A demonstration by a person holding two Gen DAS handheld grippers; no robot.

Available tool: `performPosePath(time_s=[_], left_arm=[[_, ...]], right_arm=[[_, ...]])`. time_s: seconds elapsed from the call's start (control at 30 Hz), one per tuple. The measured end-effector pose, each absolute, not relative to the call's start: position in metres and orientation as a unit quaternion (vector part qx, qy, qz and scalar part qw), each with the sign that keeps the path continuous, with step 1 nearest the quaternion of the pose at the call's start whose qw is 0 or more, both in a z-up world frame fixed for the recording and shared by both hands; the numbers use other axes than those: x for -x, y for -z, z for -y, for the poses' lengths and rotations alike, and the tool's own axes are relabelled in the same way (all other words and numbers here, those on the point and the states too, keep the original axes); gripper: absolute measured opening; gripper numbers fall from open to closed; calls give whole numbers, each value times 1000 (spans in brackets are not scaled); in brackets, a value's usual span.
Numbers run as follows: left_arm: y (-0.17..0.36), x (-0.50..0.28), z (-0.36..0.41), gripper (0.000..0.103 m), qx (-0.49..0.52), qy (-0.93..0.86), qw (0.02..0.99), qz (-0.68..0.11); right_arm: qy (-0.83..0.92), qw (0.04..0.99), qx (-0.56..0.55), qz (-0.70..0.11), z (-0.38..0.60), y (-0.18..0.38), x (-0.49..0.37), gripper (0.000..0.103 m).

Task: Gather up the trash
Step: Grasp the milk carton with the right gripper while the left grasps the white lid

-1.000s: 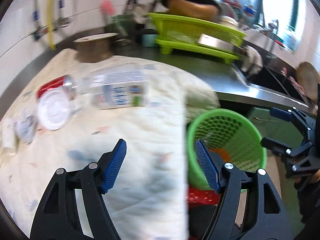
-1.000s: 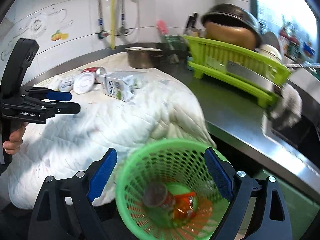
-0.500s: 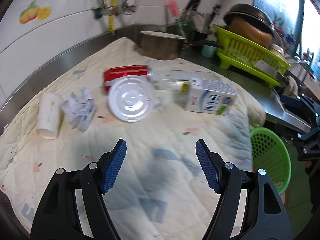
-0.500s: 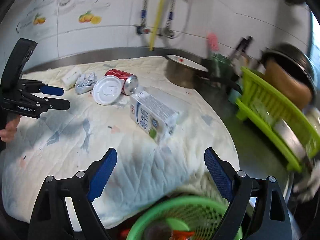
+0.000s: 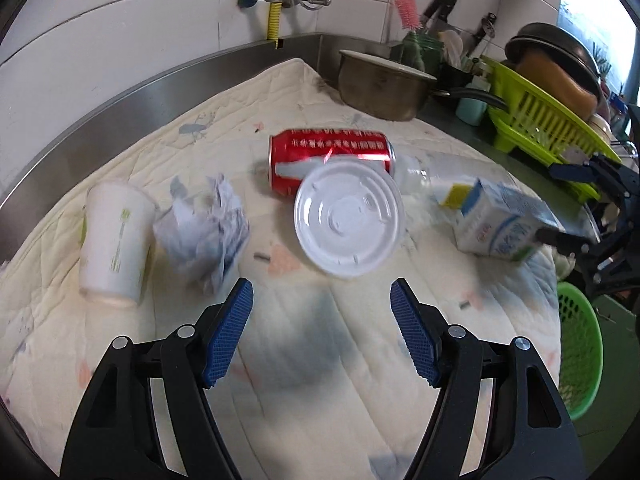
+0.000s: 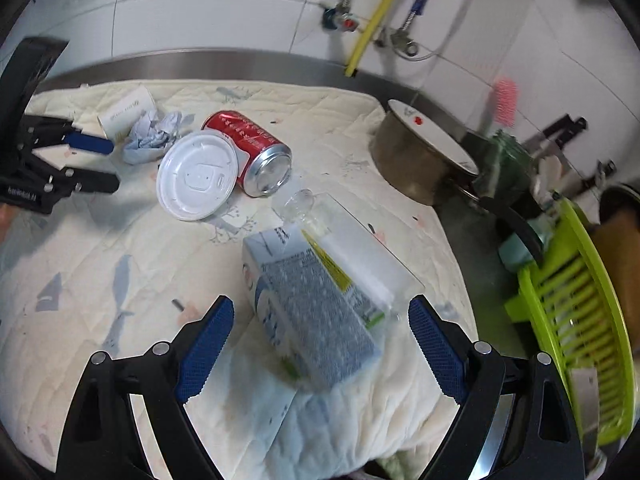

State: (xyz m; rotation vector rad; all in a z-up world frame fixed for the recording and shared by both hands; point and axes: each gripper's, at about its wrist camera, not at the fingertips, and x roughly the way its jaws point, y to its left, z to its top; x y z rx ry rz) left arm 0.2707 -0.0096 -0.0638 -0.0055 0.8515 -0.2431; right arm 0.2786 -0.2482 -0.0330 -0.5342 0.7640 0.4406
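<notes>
The blue and white milk carton (image 6: 312, 308) lies on its side right in front of the right gripper (image 6: 320, 344), between its wide-apart blue fingers, which hold nothing. A clear plastic bottle (image 6: 352, 248) lies touching the carton, so a grab could catch both or push the carton off the edge. The left gripper (image 5: 322, 332) is wide apart and empty too. Just ahead of it lie a round white plastic lid (image 5: 348, 218), a red drink can (image 5: 330, 152), crumpled paper (image 5: 204, 226) and a white paper cup (image 5: 114, 242). Everything rests on a soft cream quilted cloth (image 5: 320, 400) over a steel kitchen counter; the cloth could bunch up. A green mesh basket (image 5: 578, 356) waits low to the right.
</notes>
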Motion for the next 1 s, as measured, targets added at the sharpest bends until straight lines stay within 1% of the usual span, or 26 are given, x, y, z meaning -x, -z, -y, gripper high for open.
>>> performPosePath(time_s=[0.2, 0.37, 0.6, 0.7, 0.73, 0.8, 0.83, 0.87, 0.9, 0.93, 1.0], left_arm=[[66, -302, 13, 66, 5, 129, 902, -413], [73, -321, 14, 57, 6, 136, 898, -419], [81, -338, 19, 56, 9, 164, 889, -428], [84, -341, 22, 55, 9, 173, 885, -433], [85, -342, 22, 55, 11, 178, 882, -436], [88, -344, 23, 55, 10, 176, 881, -439], [89, -344, 23, 55, 12, 179, 880, -440], [90, -345, 24, 55, 11, 183, 878, -442], [91, -345, 24, 55, 8, 182, 878, -443], [92, -346, 25, 56, 6, 182, 878, -443], [95, -347, 25, 55, 7, 182, 877, -445]], right_arm=[[-216, 855, 280, -380, 240, 47, -299, 86], [-226, 843, 297, -388, 235, 57, -307, 86], [-245, 828, 299, -406, 230, 64, -320, 86], [-257, 819, 303, -414, 227, 65, -322, 84], [-257, 816, 307, -417, 226, 66, -323, 82], [-267, 809, 305, -426, 225, 66, -323, 70], [-270, 807, 302, -430, 225, 66, -322, 67], [-275, 803, 301, -434, 225, 66, -321, 59], [-279, 801, 301, -437, 225, 66, -319, 55], [-278, 801, 302, -437, 224, 66, -317, 54], [-278, 800, 299, -439, 225, 64, -314, 48]])
